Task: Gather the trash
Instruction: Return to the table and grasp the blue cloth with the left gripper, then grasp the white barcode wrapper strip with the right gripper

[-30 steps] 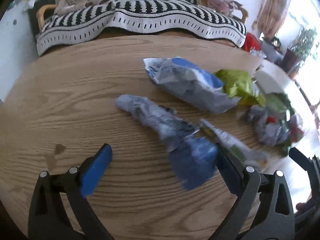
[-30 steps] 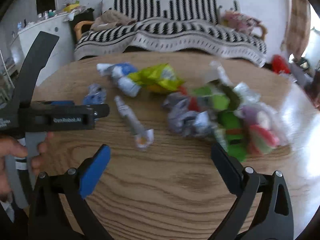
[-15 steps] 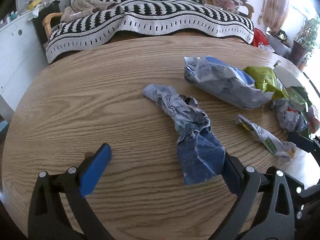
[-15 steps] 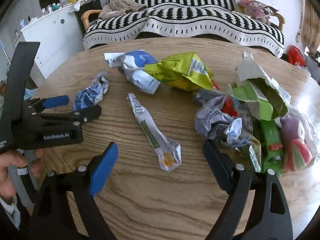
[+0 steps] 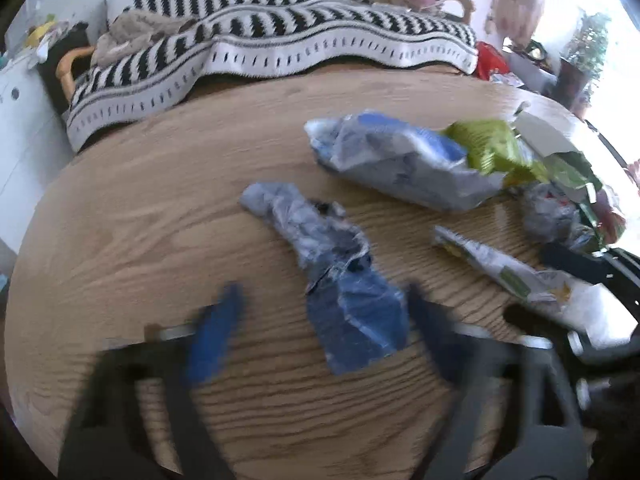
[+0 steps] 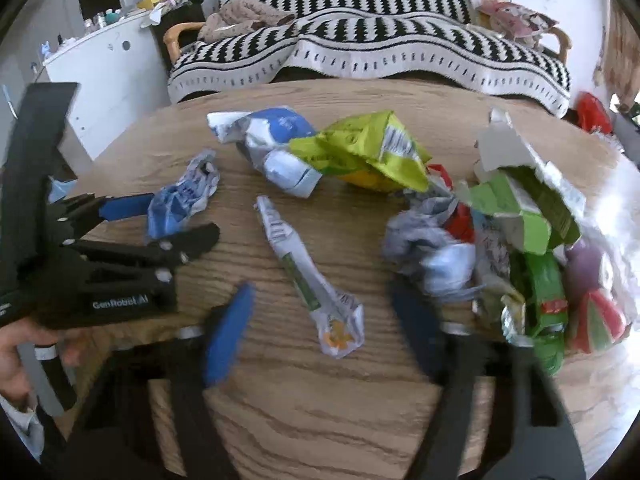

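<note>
A crumpled blue and grey wrapper point(image 5: 340, 276) lies on the round wooden table point(image 5: 140, 220); its blue end sits between the open, blurred fingers of my left gripper point(image 5: 320, 328). The wrapper also shows in the right wrist view point(image 6: 180, 196), between the left gripper's fingers point(image 6: 124, 206). A long white and green wrapper point(image 6: 308, 280) lies between the open fingers of my right gripper point(image 6: 320, 328); it also shows in the left wrist view point(image 5: 516, 276). Both grippers hold nothing.
A blue and white bag point(image 6: 272, 140), a yellow-green bag point(image 6: 368, 152) and a heap of green, red and grey wrappers point(image 6: 520, 240) lie to the right. A sofa with a striped blanket point(image 6: 360, 48) stands behind the table. A white cabinet point(image 6: 108, 76) stands at left.
Both grippers have moved forward over their wrappers and their fingers have narrowed a little. The blue wrapper now lies between the left fingers, the long wrapper between the right ones.
</note>
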Action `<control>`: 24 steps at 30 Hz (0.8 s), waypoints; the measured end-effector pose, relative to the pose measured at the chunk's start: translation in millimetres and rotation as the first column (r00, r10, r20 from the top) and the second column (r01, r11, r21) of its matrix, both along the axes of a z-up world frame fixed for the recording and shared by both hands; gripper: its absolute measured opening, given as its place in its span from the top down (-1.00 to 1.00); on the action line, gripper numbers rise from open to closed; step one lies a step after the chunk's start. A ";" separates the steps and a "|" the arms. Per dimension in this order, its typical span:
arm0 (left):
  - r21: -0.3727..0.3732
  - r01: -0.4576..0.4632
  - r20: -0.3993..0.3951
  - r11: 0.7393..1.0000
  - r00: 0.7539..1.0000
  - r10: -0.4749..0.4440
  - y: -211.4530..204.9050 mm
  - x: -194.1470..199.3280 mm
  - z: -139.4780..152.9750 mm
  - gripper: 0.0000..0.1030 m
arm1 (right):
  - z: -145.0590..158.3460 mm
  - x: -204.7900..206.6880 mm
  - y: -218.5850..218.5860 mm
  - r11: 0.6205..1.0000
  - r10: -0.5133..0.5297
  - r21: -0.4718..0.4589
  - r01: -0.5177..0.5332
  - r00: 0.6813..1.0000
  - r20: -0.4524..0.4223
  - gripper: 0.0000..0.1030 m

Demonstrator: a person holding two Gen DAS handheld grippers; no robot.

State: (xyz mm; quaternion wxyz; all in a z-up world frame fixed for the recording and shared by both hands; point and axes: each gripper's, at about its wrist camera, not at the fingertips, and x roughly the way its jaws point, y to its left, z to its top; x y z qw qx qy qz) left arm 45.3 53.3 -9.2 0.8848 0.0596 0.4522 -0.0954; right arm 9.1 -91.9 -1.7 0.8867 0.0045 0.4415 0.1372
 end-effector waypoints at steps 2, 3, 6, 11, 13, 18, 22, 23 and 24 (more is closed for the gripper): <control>-0.022 -0.008 -0.011 1.000 1.000 0.008 3.2 0.2 2.8 0.58 | -0.2 0.1 -3.9 1.000 -0.005 0.020 0.005 1.000 -0.003 0.61; -0.040 -0.011 -0.018 0.999 1.000 0.010 5.3 -0.3 3.1 0.58 | -0.6 -1.2 -5.6 0.999 -0.006 0.031 0.006 1.000 -0.006 0.65; -0.068 -0.017 -0.025 0.998 1.000 0.016 8.0 -1.6 4.1 0.59 | -0.4 -3.6 -8.1 0.999 -0.010 0.045 0.011 1.000 -0.008 0.69; -0.078 -0.020 -0.025 0.997 1.000 0.018 11.0 -2.2 5.0 0.59 | 0.3 -9.0 -2.8 1.000 -0.006 0.016 0.006 1.000 0.001 0.74; -0.080 -0.023 -0.018 0.997 1.000 0.021 12.2 -3.5 6.4 0.59 | 1.4 -11.1 -2.7 1.000 -0.007 0.023 0.007 1.000 0.007 0.78; -0.091 -0.031 -0.018 0.995 0.999 0.029 16.5 -5.0 7.2 0.59 | 5.8 -18.0 -5.4 1.000 -0.018 0.013 0.018 0.999 0.041 0.78; -0.102 -0.028 -0.011 0.994 1.000 0.027 16.5 -5.9 10.4 0.59 | 9.7 -23.7 -4.7 1.000 -0.014 -0.005 0.014 0.998 0.057 0.78; -0.103 -0.027 -0.007 0.994 1.000 0.027 16.1 -6.2 11.4 0.59 | 13.0 -25.6 -6.2 1.000 -0.016 -0.002 0.017 0.998 0.067 0.78; -0.104 -0.026 -0.006 0.994 1.000 0.025 15.6 -6.5 12.0 0.59 | 16.7 -27.7 -7.5 1.000 -0.019 0.003 0.019 0.997 0.078 0.78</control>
